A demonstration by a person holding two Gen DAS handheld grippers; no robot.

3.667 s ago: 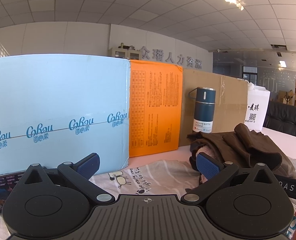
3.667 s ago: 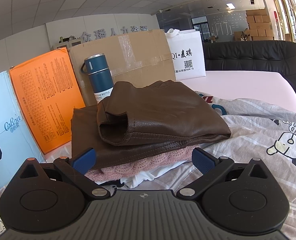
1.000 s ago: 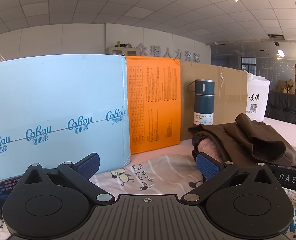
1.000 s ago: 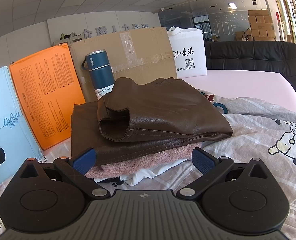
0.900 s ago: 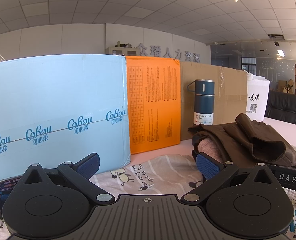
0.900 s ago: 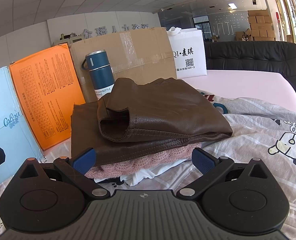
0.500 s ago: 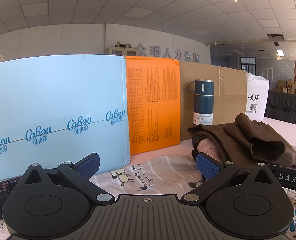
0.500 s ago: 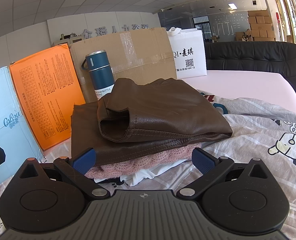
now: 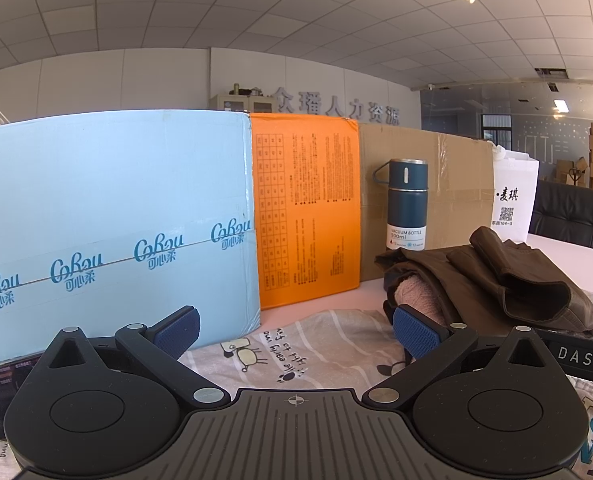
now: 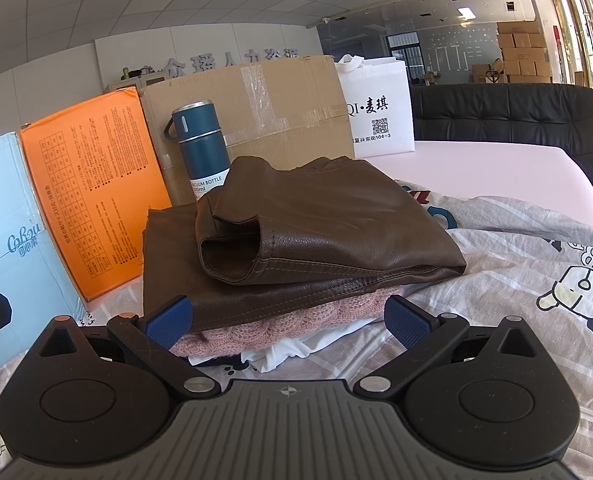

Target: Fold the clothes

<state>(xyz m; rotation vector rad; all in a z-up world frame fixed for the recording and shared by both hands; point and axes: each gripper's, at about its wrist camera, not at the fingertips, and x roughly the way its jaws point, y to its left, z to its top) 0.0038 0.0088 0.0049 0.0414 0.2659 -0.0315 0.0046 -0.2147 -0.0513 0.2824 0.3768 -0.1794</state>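
A folded brown leather jacket [image 10: 316, 232] lies on top of a stack, over a pink knit garment [image 10: 280, 328] and a white one [image 10: 280, 354]. The stack rests on a grey striped cartoon-print sheet [image 10: 528, 264]. My right gripper [image 10: 290, 322] is open and empty, just in front of the stack's near edge. My left gripper [image 9: 296, 330] is open and empty over the sheet [image 9: 296, 344], with the same stack [image 9: 496, 280] to its right. The right gripper's body [image 9: 572, 356] shows at the right edge of the left wrist view.
A light blue box [image 9: 108, 216], an orange box [image 9: 308, 208] and a brown carton [image 10: 256, 108] stand in a row at the back. A blue vacuum bottle [image 10: 200, 144] stands behind the stack. A white bag [image 10: 376, 116] and a black sofa [image 10: 508, 116] are further right.
Almost nothing differs over the last second. Since 3.7 s ago both views have shifted very slightly; both grippers stayed open and the stack has not moved.
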